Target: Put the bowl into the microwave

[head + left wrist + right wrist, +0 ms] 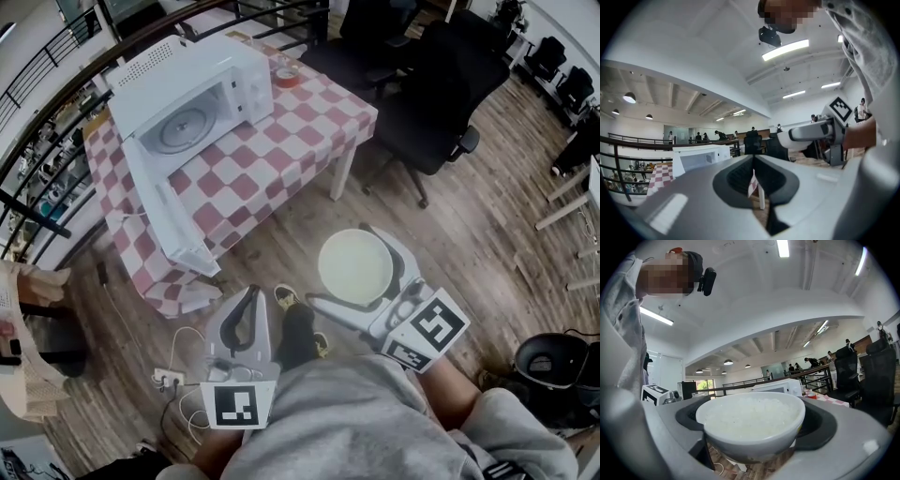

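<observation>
The bowl (pixel 752 425) sits upright with its mouth facing the ceiling, filled near the rim with white rice. It is round, so no side is longer than another. The right gripper (pixel 347 267) carries it level, its fingers (pixel 394 255) clamped on opposite sides of the bowl's wall. It hangs over the wooden floor (pixel 469 234), near the desk (pixel 309 122) but short of it. In the right gripper view the gripper's body cuts off the bowl's base, and from above the underside is hidden.

The left gripper (pixel 249 298) is alongside, its fingers together with nothing between them.

On the chequered cloth of the desk stands the white microwave (pixel 192 94). Its door (pixel 164 211) is swung wide open and its turntable (pixel 183 129) is in plain sight. A small reddish thing (pixel 287 75) beside it is too small to make out. Black office chairs (pixel 431 103) stand beyond the desk, and cables (pixel 169 380) lie on the floor by the person's feet.
</observation>
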{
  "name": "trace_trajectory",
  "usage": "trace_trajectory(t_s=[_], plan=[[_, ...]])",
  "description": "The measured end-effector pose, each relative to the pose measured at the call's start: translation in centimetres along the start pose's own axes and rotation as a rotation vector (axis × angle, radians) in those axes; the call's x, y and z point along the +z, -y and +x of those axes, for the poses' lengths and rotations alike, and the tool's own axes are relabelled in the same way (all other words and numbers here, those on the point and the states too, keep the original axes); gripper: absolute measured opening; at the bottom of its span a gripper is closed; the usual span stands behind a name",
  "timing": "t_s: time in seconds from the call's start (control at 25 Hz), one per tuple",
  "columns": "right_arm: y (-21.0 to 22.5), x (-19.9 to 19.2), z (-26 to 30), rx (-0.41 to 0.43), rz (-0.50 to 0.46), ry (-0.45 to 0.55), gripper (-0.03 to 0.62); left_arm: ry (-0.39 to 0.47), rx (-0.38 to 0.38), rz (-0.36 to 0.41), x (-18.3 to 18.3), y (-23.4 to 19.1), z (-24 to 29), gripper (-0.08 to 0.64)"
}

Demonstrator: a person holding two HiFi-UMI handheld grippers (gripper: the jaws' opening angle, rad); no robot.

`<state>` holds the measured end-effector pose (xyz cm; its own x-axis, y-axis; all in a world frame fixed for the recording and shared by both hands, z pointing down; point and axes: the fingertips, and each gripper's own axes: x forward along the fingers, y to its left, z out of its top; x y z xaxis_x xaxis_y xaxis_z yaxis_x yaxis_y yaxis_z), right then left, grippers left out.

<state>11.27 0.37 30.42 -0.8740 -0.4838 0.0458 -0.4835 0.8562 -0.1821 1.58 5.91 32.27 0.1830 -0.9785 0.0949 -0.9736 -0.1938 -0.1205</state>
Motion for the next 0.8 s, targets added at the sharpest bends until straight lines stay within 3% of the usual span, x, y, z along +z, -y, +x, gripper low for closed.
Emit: trace_trajectory(t_s=[0.8], plan=[[10.0, -0.3, 12.3, 0.034, 0.027, -0.084, 0.545, -0.091, 0.02, -0.088, -2.7, -7.4, 14.2, 0.012]])
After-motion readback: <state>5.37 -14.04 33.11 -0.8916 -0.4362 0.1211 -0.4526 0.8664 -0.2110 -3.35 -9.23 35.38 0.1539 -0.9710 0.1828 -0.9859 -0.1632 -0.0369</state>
